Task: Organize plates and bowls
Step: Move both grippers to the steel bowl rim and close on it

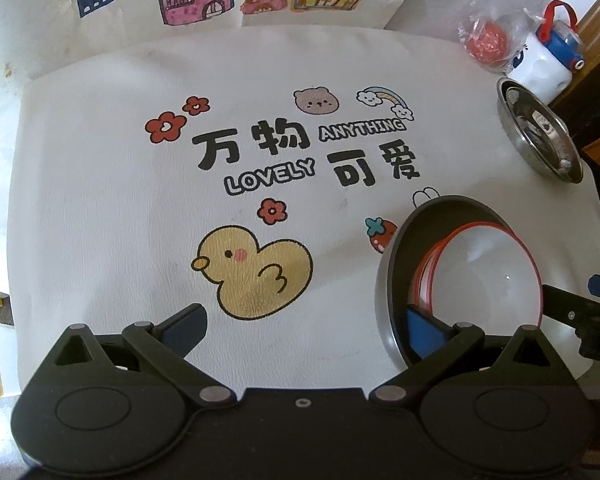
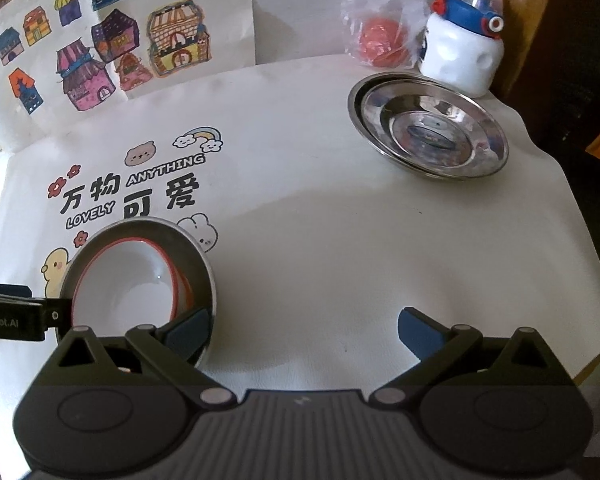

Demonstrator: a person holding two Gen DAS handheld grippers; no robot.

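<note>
On the white printed worktop [image 2: 340, 248] sits a dark plate [image 1: 400, 264] with red-rimmed white bowls [image 1: 480, 276] stacked inside, while steel dishes [image 2: 430, 132] rest well apart near a white bottle [image 2: 462, 52]. Left gripper [image 1: 304, 332] fingers are spread wide and empty, one finger over the plate's near rim. Right gripper [image 2: 304, 332] fingers are likewise spread wide, holding nothing.

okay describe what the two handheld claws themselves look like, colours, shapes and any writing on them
Both are matte black plastic. The left claw and the right claw each have two angled linkage arms with silver rivet pins, ending in dark blue finger pads. Round disc housings sit on each side of the base. The right one has a ribbed grey centre panel. White lettering ending "Robot.AI" marks the left claw's side.
</note>
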